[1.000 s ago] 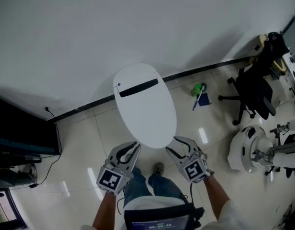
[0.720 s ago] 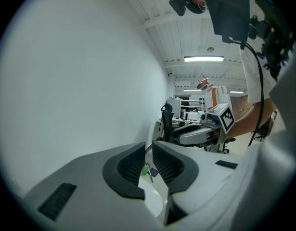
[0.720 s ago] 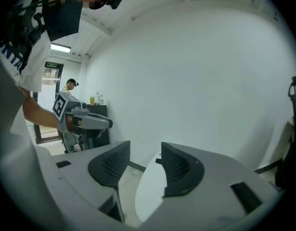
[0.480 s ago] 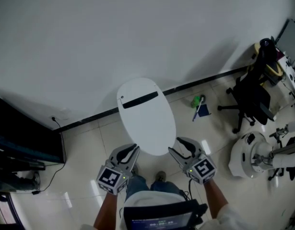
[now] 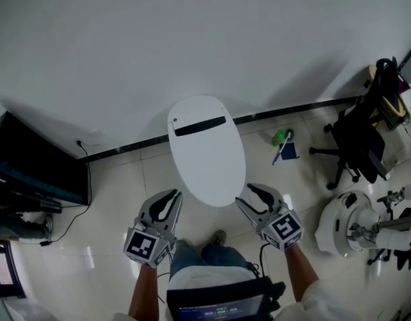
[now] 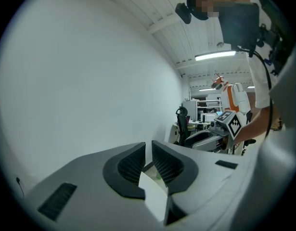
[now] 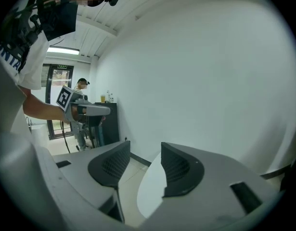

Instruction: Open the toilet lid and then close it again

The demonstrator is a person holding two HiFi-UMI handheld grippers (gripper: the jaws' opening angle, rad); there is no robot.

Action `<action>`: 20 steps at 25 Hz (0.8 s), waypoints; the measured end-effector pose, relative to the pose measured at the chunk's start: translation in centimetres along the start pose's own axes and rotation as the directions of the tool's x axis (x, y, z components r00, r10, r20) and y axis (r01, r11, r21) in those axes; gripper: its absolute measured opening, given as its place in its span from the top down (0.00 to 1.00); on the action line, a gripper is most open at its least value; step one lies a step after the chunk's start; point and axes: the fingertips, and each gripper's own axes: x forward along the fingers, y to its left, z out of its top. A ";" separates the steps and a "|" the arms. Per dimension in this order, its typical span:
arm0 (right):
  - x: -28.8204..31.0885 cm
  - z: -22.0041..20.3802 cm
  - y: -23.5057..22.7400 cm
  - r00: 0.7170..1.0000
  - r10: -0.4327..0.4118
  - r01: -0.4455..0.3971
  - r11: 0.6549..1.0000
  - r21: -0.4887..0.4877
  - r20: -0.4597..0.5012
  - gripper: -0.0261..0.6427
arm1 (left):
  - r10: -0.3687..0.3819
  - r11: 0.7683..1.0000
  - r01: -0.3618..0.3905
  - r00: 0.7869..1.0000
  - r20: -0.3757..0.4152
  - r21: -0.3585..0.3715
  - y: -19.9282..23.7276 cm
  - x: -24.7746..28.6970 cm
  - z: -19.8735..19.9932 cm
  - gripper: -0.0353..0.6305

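Observation:
The white oval toilet lid (image 5: 206, 154) lies flat below me, with its black hinge bar (image 5: 200, 126) at the wall end. My left gripper (image 5: 169, 202) hangs just left of the lid's front end, apart from it. Only a narrow gap shows between its jaws, and nothing is in it. My right gripper (image 5: 246, 197) stands open close to the lid's front right edge; whether it touches I cannot tell. In the left gripper view (image 6: 148, 146) a piece of the lid (image 6: 155, 194) shows beyond the jaws. In the right gripper view (image 7: 145, 150) the lid (image 7: 150, 186) curves beneath the right jaw.
A black cabinet (image 5: 38, 172) stands at the left with a cable (image 5: 75, 212) on the tiled floor. At the right are an office chair (image 5: 355, 139) and a white robot (image 5: 352, 226). A green and blue item (image 5: 282, 142) lies by the skirting. My legs and shoe (image 5: 218, 236) are in front of the toilet.
My left gripper has drawn away from the lid's front edge to the left. Both grippers have risen a little, and the right one has rolled slightly. The lid lies as before.

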 end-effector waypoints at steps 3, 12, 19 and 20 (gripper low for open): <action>-1.1 -0.5 -0.6 0.999 0.019 -0.020 1.000 -0.019 -0.036 0.67 | 0.043 0.999 -0.042 0.999 0.011 -0.009 -0.9 -1.1 0.4 0.89; -5.3 -2.2 -2.3 0.977 0.202 -0.209 0.972 -0.109 -0.074 0.67 | 0.242 0.970 -0.242 0.970 0.028 0.000 -7.6 -4.7 -0.4 0.89; -14.3 -4.0 -0.1 0.946 0.307 -0.322 0.914 -0.245 -0.099 0.67 | 0.381 0.924 -0.377 0.923 0.053 -0.067 -20.2 -9.5 -2.6 0.89; -15.2 -4.0 0.0 0.943 0.315 -0.332 0.906 -0.261 -0.107 0.67 | 0.390 0.919 -0.385 0.919 0.054 -0.083 -21.7 -9.9 -2.9 0.89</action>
